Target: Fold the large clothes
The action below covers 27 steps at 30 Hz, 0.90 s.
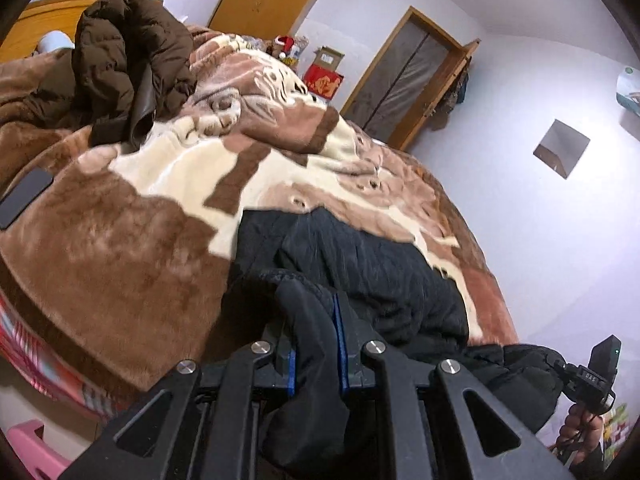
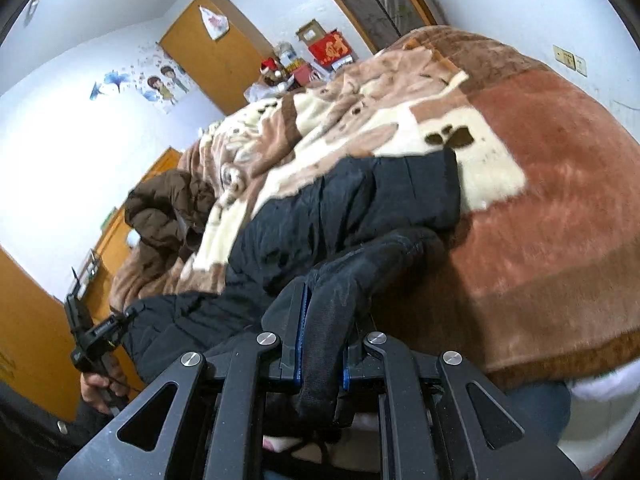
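Gripping 2 bunched edges of the black coat (image 1: 360,272) at 6 o'clock on the blanket (image 1: 120,248), the left gripper (image 1: 316,344) and right gripper (image 2: 324,344) might let the thick, puffy cloth slip out

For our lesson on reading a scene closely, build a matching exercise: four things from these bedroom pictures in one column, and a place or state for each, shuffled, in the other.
Things:
1. black jacket
2. brown jacket
3. phone
4. left gripper

Places or states:
A. lying flat, screen dark, on the blanket
B. heaped up, far across the bed
C. clamped on black fabric
D. spread at the bed's near edge

Pairs: 1-D, 2-B, 3-A, 4-C
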Motion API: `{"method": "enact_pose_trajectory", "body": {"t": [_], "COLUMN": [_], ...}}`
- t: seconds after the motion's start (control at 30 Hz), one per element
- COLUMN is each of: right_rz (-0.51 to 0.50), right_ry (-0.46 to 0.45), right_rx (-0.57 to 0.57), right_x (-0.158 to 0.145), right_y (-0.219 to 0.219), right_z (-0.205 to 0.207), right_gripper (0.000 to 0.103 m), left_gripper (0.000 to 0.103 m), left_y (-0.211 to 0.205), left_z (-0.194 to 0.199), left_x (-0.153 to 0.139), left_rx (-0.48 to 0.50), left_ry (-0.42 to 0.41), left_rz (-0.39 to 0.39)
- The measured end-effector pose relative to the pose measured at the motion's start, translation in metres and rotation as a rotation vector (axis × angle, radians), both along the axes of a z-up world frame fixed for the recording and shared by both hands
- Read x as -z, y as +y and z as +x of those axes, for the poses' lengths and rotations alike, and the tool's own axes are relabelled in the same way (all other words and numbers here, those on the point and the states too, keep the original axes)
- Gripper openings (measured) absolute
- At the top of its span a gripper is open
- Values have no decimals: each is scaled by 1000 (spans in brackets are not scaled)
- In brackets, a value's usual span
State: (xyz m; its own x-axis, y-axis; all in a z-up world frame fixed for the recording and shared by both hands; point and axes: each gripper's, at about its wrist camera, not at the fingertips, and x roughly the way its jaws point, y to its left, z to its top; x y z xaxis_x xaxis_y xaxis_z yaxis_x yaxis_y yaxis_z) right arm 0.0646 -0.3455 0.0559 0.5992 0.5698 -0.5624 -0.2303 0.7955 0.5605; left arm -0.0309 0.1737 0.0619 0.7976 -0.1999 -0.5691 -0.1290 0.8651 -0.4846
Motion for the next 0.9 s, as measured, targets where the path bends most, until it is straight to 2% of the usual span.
{"method": "enact_pose_trajectory", "body": {"t": [0.23,0.4,0.5,0.63,0.77,0.9], "right_rz": [11,-17,-45,-105,-81,-46], "right_ry": [-20,41,114,228,324,344], "right_rx": [49,88,109,113,128,119], "right_x": [-20,-13,10,54,100,117], "right_y": [3,15,22,31,31,26], "right_z": [78,158,210,263,294,297], "right_gripper": [13,14,14,18,19,21], "left_gripper": [15,15,16,16,21,22], "left_y": [11,14,16,15,12,9], "left_z": [84,167,219,276,301,306], "left_x": [-16,-7,18,71,113,120], "left_rx": [-27,-39,-43,-45,-50,-36], "left_ry": [-22,25,90,213,277,262], "left_rz": [17,56,79,103,99,106]}}
